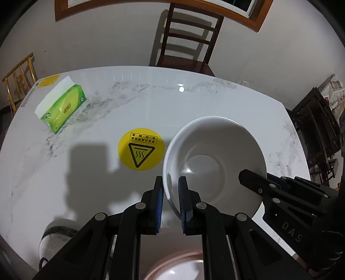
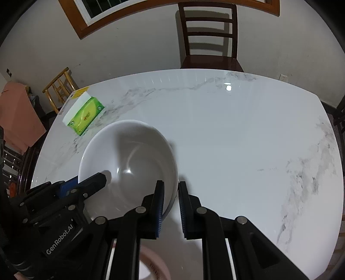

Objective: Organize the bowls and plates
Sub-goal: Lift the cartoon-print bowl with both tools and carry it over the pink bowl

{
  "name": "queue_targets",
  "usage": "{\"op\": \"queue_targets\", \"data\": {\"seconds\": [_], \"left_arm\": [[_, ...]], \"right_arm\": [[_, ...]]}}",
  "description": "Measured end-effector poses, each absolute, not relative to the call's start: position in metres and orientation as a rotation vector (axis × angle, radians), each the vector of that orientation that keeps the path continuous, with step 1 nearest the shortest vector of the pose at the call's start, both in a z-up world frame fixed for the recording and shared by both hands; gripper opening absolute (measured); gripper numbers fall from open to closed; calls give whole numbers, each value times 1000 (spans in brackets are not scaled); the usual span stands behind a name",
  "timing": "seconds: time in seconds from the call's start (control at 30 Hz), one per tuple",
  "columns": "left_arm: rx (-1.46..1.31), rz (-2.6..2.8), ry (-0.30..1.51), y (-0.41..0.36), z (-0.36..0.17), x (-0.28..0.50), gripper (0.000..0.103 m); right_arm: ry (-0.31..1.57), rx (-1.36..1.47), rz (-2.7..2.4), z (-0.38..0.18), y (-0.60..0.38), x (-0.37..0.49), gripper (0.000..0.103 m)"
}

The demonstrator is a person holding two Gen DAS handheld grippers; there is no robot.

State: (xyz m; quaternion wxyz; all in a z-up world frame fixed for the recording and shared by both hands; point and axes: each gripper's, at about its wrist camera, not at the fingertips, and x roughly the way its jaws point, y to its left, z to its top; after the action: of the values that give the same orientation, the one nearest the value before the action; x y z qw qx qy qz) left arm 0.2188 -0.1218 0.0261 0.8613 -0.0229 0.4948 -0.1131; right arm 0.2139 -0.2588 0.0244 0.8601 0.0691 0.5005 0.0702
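Above the white marble desk (image 1: 194, 103), held off the surface: one white bowl (image 1: 215, 159), pinched from both sides. Left claw (image 1: 171, 202) clamped on bowl's near-left rim, wall sandwiched betw. the blue pads (image 1: 159, 200). Right claw (image 2: 170, 204) clamped on the opposite rim, same way, one pad inside the bowl, other outside. From left wrist view, right claw's black finger seen reaching in over the bowl's right edge; from right wrist view, left claw seen low left w/ "GenRobot.AI" lettering on its body. Bowl inside bare, glossy, a light glint near the bottom.

On desk, just left of bowl in left view: round yellow sticker (image 1: 141, 148) w/ hot-surface triangle + some text, too small to read. Far-left corner: green tissue pack (image 1: 62, 107), white top, near a yellow label at desk edge. Claw shadow cast dark across desk at left.

Below the claws, near bottom edge: pink-rimmed plate (image 1: 172, 267), blurred, partly hidden by the black linkage. Lower left, a dark-banded round item (image 1: 58, 232), can't tell what.

Behind desk: dark wooden chair (image 2: 209, 38) against wall, wood-framed window (image 2: 90, 13) above, bamboo chair (image 2: 59, 88) off to the left.
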Motion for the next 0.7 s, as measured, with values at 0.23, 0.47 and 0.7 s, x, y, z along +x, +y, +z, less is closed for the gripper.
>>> {"op": "queue_targets", "data": {"seconds": [0.23, 0.47, 0.7], "left_arm": [[-38, -250, 1039, -117, 37, 190, 11], [-36, -253, 1036, -109, 45, 154, 11], [-37, -253, 1058, -101, 44, 118, 11]], "right_arm": [[1060, 141, 142, 34, -256, 182, 14], [1064, 135, 154, 41, -250, 146, 14], [1085, 129, 170, 37, -242, 110, 14]]}}
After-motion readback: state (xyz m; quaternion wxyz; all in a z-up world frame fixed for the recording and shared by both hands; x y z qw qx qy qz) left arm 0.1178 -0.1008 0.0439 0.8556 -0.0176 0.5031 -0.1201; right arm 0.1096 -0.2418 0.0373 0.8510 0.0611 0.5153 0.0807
